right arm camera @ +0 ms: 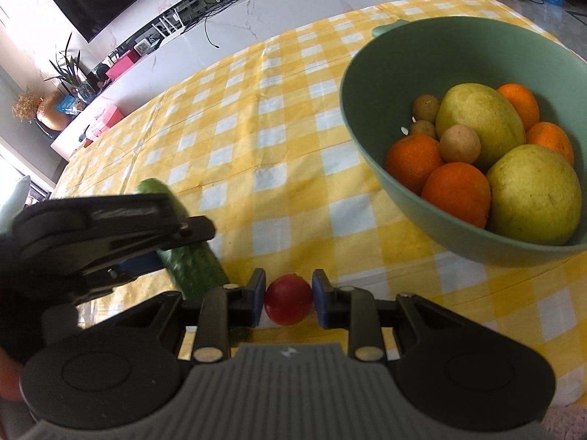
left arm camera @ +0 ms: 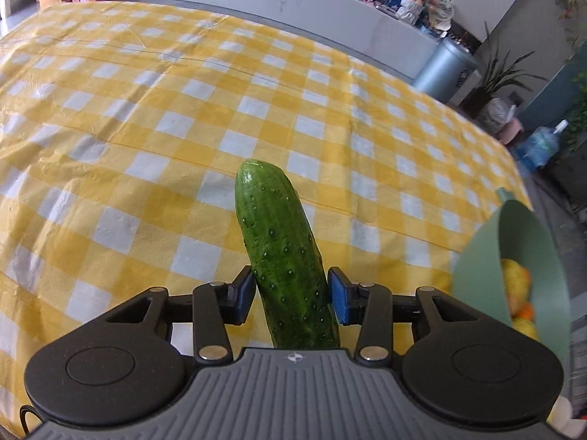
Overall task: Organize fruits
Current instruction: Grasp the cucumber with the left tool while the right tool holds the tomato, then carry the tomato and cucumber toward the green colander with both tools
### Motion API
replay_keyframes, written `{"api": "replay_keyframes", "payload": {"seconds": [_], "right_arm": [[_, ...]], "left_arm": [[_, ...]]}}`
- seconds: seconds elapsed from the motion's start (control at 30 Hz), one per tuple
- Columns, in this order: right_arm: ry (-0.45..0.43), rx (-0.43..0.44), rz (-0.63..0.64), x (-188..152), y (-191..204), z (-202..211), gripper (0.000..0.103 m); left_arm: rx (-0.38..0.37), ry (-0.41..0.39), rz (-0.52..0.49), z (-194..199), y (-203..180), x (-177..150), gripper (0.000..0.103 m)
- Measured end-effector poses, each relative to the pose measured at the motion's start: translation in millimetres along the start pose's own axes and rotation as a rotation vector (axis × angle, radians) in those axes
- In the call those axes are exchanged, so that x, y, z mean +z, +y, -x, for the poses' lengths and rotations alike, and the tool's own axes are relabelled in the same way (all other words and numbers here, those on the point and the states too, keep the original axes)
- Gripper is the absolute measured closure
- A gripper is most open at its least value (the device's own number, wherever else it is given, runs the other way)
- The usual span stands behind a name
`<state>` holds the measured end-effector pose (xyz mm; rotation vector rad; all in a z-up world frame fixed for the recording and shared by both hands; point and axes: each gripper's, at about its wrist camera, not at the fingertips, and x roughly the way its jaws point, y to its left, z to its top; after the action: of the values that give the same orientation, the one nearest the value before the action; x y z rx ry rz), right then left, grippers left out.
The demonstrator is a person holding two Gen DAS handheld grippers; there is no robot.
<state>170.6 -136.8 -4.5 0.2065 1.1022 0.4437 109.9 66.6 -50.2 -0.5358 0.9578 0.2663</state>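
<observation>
Fruits are counted in the green bowl (right arm camera: 367, 117): four oranges (right arm camera: 456, 191), two pears (right arm camera: 533, 194), three small brown ones (right arm camera: 459, 143). One cucumber (left arm camera: 282, 256) is clamped by the left hand-held gripper (left arm camera: 291, 293) left of the bowl; one red tomato (right arm camera: 288, 299) is pinched by the right hand-held gripper (right arm camera: 288, 297) before it, above the worktop (right arm camera: 279, 139).

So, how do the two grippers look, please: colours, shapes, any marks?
Both look alike. The left gripper and right gripper have a grey ribbed body with a small round emblem, black linkage arms with silver pins, two black round discs, and blue pads on the fingers. No cables or sleeves show.
</observation>
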Motion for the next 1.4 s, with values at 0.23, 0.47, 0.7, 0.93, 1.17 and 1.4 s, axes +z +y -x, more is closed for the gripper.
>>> {"api": "replay_keyframes", "payload": {"seconds": [0.23,0.47,0.7,0.93,1.17,1.4], "right_arm": [[-0.008,0.010,-0.004,-1.4,-2.5,6.1,0.078],[-0.003,0.005,0.019,-1.5,1.5,5.6,0.078],[-0.001,-0.012,0.037,-1.2,6.4,3.5,0.078],[0.000,-0.021,0.037,-0.9,7.3,0.7,0.078],[0.000,-0.013,0.019,-0.8,3.2,2.2,0.078],[-0.003,-0.007,0.020,-1.5,2.5,4.8,0.078]], "left_arm": [[-0.133,0.053,0.070,11.2,30.5,3.1,0.056],[-0.299,0.115,0.189,7.2,68.9,6.0,0.058],[-0.334,0.120,0.224,-3.2,79.7,5.9,0.057],[-0.165,0.104,0.267,-15.1,57.9,9.0,0.055],[-0.005,0.103,0.211,-19.5,27.8,14.7,0.048],[0.168,0.051,0.096,-25.4,-14.6,3.8,0.024]]}}
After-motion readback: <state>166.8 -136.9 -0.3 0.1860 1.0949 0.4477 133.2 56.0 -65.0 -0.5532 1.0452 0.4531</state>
